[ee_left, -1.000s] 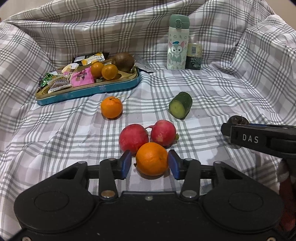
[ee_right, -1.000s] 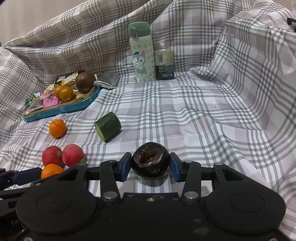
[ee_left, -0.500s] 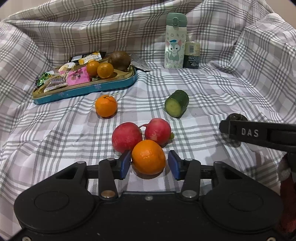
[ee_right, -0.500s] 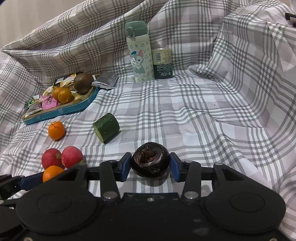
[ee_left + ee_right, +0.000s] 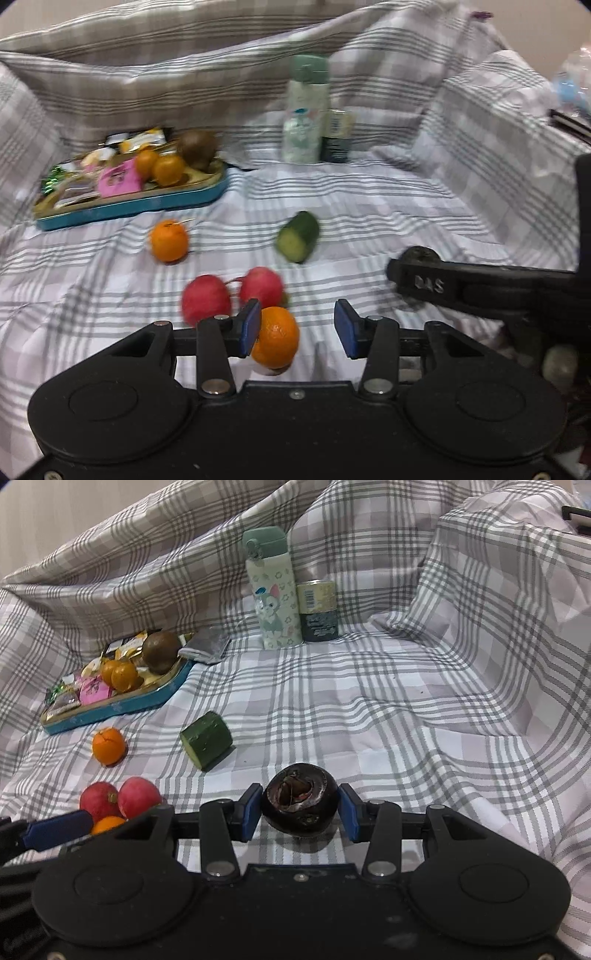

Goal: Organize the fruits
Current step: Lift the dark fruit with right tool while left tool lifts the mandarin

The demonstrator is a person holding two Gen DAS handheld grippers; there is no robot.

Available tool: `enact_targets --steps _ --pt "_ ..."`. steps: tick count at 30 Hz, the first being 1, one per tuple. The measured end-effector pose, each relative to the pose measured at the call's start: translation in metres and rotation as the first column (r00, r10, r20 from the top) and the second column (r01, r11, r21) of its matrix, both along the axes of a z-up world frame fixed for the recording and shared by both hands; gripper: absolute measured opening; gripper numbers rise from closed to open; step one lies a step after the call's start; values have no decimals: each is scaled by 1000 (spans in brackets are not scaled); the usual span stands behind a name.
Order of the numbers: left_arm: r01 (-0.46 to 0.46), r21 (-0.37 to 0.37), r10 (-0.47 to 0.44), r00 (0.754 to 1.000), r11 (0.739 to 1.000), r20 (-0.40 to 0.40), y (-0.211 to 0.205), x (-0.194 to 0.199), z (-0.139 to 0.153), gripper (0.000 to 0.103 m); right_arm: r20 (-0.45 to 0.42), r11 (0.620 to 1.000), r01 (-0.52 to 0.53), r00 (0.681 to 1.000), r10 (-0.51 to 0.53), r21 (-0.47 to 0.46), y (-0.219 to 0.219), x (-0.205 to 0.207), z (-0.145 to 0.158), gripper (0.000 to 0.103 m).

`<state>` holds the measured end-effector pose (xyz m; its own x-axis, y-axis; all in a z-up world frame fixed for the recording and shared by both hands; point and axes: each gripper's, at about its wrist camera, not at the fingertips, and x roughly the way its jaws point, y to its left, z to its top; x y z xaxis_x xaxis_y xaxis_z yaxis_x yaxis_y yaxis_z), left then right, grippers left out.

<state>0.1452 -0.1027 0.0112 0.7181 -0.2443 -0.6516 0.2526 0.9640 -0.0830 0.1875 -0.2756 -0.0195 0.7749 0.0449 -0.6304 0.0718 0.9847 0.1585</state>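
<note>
- My left view is smeared with motion blur; the print on the pale green-capped bottle (image 5: 306, 110) is unreadable there.
- In my right view, my gripper body hides most of the round orange tangerine (image 5: 107, 824).
- The wrappers in the teal rectangular tin tray (image 5: 122, 709) are too small to read.

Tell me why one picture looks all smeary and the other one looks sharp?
Left wrist view: motion blur smears the bottle, the cucumber piece and the checked cloth, probably because that camera was moving. Right wrist view: crisp, the bottle's cartoon and the dark fruit show clearly. Both bend straight lines, fisheye style.
</note>
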Motion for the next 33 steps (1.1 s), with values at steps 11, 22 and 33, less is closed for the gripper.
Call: enact_targets --steps 11,22,33 --pt "-57 -14 57 997 998 53 10 -18 13 53 15 996 67 998 -68 57 -18 -2 4 46" --pt "-96 -18 95 993 995 -69 2 9 -8 54 22 996 65 998 -66 62 -18 -4 4 46" --pt "-94 -30 92 994 995 -58 -2 7 -11 54 32 997 56 998 -58 57 -17 -6 5 46"
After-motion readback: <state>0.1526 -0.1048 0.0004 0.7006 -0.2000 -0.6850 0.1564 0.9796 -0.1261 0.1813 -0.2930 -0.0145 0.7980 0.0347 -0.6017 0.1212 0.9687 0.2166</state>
